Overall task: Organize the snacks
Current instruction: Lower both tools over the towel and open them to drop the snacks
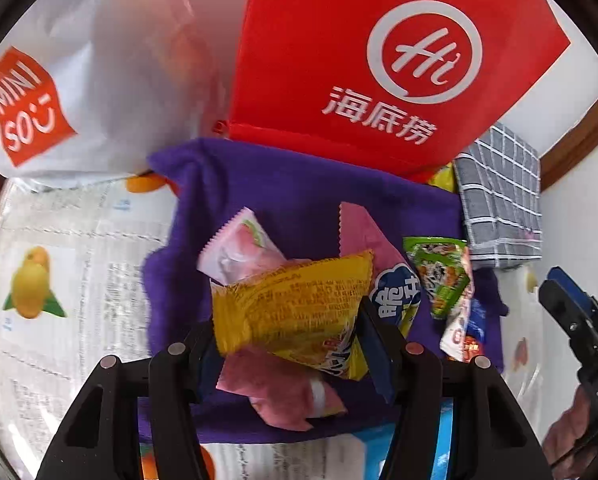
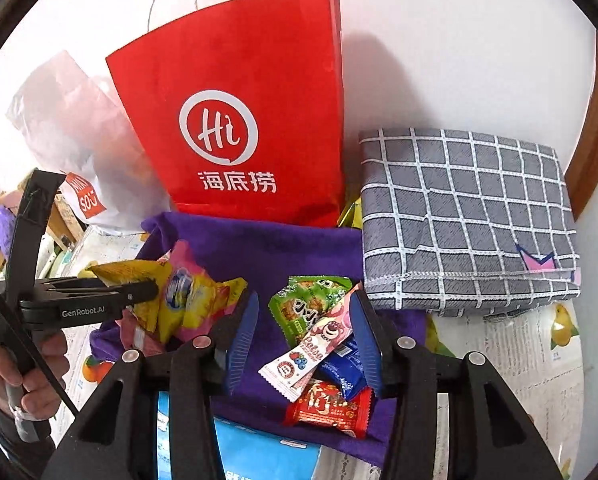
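Glossy foil yellow snack packet (image 1: 299, 312) sits between the left gripper (image 1: 295, 344) fingers. Beyond it lies fuzzy purple cloth (image 1: 299, 192), then a matt red paper bag (image 1: 359, 60); rightward, woven grey checked cloth (image 2: 467, 216).

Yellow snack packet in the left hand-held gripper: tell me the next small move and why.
Probably carry it toward the red bag standing behind the purple cloth. The left hand-held gripper is shut on the yellow snack packet, lifted above the pink packets, while the right hand-held gripper stands open over the other snacks.
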A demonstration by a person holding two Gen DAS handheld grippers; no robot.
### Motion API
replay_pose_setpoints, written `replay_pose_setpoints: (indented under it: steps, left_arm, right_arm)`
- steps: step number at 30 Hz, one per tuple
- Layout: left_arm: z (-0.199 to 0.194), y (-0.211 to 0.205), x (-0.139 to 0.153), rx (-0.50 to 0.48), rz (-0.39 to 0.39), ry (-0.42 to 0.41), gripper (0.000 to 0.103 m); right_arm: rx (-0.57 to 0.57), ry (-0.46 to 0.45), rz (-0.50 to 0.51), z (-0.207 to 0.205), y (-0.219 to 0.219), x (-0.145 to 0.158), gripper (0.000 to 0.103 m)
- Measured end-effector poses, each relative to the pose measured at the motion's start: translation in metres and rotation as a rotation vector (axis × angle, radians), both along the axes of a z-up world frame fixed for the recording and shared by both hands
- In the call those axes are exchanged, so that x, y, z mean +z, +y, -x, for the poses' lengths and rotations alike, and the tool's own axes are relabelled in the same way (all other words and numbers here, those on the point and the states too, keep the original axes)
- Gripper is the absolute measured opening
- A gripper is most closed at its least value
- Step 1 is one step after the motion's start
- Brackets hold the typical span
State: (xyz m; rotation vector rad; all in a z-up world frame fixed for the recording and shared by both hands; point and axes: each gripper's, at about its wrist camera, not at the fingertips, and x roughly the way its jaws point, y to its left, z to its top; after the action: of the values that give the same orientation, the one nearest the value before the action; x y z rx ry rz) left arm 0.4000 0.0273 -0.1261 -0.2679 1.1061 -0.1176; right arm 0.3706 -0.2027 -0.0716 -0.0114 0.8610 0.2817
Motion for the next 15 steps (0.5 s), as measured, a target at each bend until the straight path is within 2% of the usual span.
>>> replay_pose_setpoints:
  steps: [5, 8, 10, 15]
  left_arm:
    - [-0.001, 0.004, 0.0, 0.009, 0.01, 0.011, 0.058]
    - [-0.002, 0.005, 0.002, 0.009, 0.014, 0.013, 0.061]
    - [0.0, 0.008, 0.006, 0.012, 0.006, 0.001, 0.068]
    - [0.006, 0.007, 0.022, 0.011, -0.023, -0.062, 0.071]
  right_arm:
    - [0.01, 0.001, -0.01, 0.0, 0.002, 0.002, 0.048]
    - [0.022, -0.012, -0.009, 0.003, 0.003, 0.005, 0.048]
    - [0.036, -0.027, -0.018, 0.006, 0.005, 0.007, 0.048]
    - [0.061, -0.045, -0.025, 0.013, 0.009, 0.014, 0.048]
